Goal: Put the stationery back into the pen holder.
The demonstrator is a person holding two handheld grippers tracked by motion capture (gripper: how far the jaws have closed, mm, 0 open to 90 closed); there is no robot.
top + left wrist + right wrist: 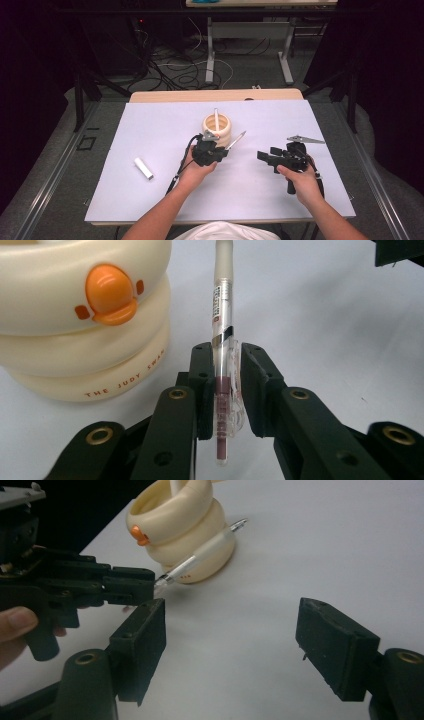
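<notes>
Pen holder (pixel 217 128) mid-table (1 pen (pixel 216 118) inside), white stick (pixel 143 168) far left.

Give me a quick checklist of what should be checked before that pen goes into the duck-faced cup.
1. Grip: the left hand-held gripper has its jaws shut on the clear plastic pen with a frosted white end: ok.
2. Pen alignment: it runs straight between the jaws: ok.
3. Target: the cream ringed pen holder with an orange duck bill stands upright, opening free apart from one white stick: ok.
4. Position: the pen is beside the holder, not above its opening: not ok.
5. Right hand-held gripper: jaws open, holding nothing, apart from the holder: ok.
6. The small white cap-like piece lies away at the left: ok.
</notes>
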